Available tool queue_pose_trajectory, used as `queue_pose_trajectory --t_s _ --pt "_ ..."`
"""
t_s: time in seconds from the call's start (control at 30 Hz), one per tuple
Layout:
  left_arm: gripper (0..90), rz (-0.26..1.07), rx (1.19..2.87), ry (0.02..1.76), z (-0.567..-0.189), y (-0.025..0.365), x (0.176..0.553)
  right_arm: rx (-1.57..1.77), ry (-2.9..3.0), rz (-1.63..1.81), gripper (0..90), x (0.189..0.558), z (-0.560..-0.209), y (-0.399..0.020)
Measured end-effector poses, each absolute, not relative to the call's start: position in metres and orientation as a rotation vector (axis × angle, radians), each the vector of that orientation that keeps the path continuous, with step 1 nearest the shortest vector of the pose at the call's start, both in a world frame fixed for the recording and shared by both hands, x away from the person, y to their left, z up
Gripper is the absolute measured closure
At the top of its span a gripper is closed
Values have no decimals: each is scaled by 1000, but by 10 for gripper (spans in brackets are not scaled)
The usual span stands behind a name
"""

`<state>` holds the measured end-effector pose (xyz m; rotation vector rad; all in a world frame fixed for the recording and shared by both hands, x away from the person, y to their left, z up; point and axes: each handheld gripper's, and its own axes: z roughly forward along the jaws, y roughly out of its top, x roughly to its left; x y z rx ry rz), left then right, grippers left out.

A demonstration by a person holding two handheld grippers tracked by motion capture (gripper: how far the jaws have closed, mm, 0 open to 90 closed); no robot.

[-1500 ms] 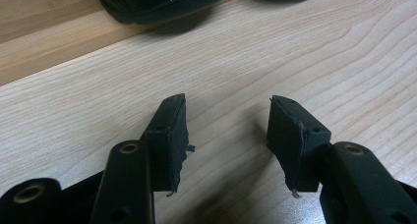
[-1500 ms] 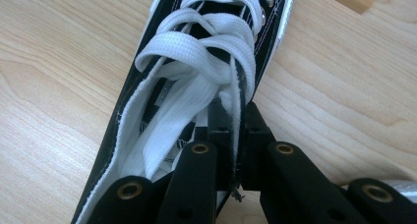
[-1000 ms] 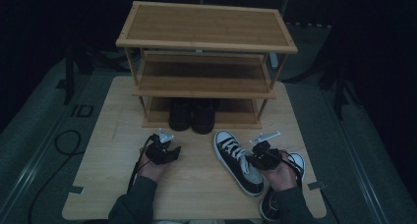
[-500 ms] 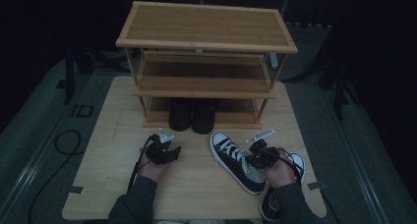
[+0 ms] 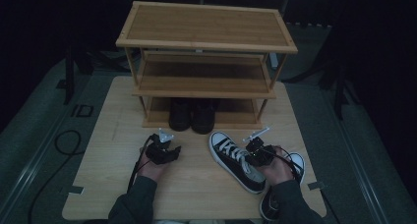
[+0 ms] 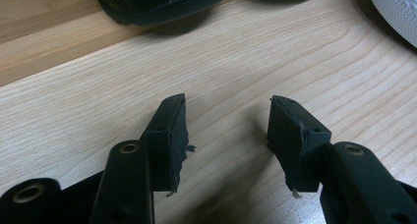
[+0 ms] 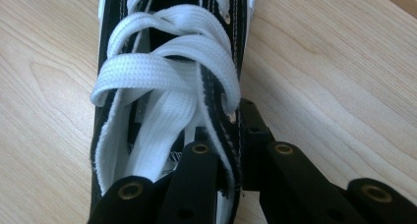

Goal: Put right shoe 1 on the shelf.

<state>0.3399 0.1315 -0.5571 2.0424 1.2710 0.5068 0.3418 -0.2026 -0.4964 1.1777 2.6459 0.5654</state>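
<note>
While the pictures are taken, the scene is laid out as follows.

Right gripper [image 5: 256, 150]: its jaws are clamped on the side wall of a black sneaker [image 5: 236, 160] near the collar; in the right gripper view one jaw is seen inside the shoe, the other outside, with the canvas pinched between them. The jaws have just been closing on that wall.

Black sneaker: it is laid on the wooden table [image 5: 113, 135], toe towards the rack, in front of the person's right hand; white laces [image 7: 162, 71] are seen crossed over the tongue.

Second sneaker [image 5: 290, 170]: it is partly hidden behind the right hand, just beside the first.

Left gripper [image 5: 162, 150]: it is held low over bare table, jaws apart, nothing between them.

Shoe rack [image 5: 206, 42]: three wooden shelves are seen; a pair of black shoes [image 5: 192, 117] is kept on the lowest one.
</note>
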Motion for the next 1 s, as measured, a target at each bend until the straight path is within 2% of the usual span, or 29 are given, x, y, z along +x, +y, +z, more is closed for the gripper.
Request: queue_pose_trajectory --t_s 1.0 --pt "493 511 2049 1264 -557 131 340 1104 2687 692 878 339 -469 -203"
